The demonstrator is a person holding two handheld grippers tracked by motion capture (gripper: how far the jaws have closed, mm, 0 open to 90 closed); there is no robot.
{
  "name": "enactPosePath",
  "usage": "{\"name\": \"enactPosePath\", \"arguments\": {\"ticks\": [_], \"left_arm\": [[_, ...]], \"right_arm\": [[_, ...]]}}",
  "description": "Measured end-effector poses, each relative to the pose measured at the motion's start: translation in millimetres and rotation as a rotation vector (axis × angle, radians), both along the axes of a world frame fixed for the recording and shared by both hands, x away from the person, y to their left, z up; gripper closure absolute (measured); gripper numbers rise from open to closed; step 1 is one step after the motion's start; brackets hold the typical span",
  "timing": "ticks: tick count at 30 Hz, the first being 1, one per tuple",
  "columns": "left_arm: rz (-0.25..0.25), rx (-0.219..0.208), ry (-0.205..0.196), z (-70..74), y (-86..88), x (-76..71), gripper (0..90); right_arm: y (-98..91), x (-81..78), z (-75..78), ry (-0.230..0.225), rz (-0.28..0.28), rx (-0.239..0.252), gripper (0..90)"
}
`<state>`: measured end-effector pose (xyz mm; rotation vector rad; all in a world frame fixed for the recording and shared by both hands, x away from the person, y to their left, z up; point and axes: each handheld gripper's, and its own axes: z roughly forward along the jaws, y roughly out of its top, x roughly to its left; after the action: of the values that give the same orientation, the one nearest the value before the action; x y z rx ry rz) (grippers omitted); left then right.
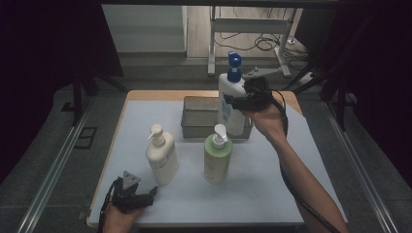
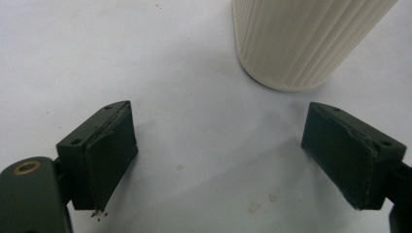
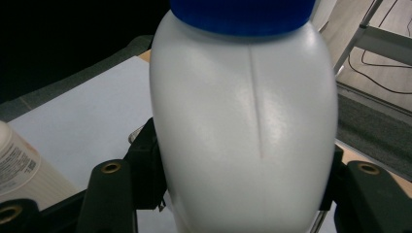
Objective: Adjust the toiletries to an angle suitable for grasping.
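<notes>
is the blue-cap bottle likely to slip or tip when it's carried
The bottle looks smooth and glossy, so it may slip. The right gripper is shut on its wide body, probably stable. It's tall with a pump on top, so apt to tip when set down.

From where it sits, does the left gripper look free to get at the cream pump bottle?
Probably yes. The left gripper has open, empty jaws, and the cream pump bottle stands just ahead with bare table cover between them.
</notes>
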<state>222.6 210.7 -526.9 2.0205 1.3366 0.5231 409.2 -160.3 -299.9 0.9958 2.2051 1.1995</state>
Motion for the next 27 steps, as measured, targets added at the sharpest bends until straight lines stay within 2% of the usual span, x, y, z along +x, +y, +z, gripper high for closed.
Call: {"name": "enactPosePath", "arguments": {"ticks": [27], "left_arm": [[0.0,0.0,0.0,0.0,0.0,0.1,12.1]], "right_arm": [[38.3,38.3,-11.5,-0.012,-0.017,0.022,40.1]]}}
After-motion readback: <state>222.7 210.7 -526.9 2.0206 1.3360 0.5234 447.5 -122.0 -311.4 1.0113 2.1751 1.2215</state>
